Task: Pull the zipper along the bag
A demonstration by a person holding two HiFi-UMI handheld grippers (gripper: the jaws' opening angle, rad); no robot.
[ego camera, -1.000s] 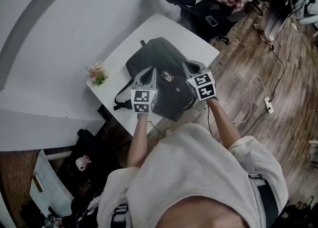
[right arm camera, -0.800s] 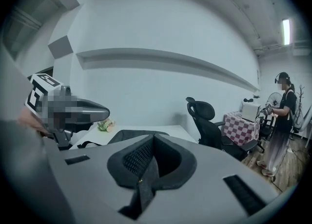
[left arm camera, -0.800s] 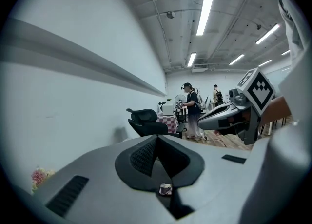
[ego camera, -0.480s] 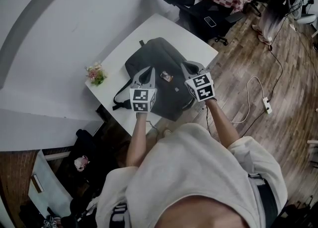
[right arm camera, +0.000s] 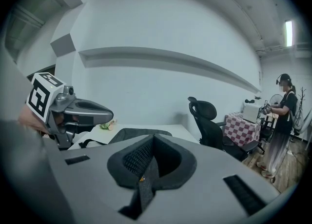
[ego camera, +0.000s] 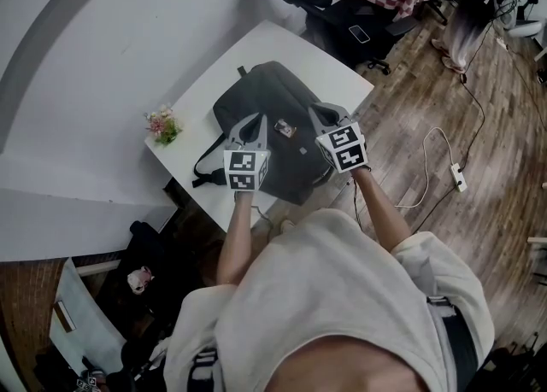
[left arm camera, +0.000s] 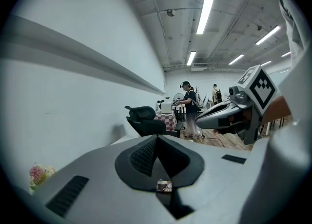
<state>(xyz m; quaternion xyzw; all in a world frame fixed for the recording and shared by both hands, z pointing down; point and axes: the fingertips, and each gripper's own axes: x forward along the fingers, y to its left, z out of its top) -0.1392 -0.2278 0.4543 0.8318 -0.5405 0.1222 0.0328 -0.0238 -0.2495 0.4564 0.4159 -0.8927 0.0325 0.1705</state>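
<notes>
So the dark grey bag (ego camera: 273, 96) is lying flat in the middle of the white surface (ego camera: 282, 44), and its lower end comes right up to the near edge. One strap trails off toward the left edge. There's a little bunch of flowers (ego camera: 165, 124) on the left corner.

Both grippers hover over the near half of the bag, side by side. The left gripper (ego camera: 259, 119) has its jaws together, and so does the right gripper (ego camera: 314, 110). A small picture tag (ego camera: 285, 128) sits on the bag between them. The left gripper view shows that tag just below the closed jaws. Honestly can't make out the zipper itself, or whether either pair is pinching anything.
</notes>
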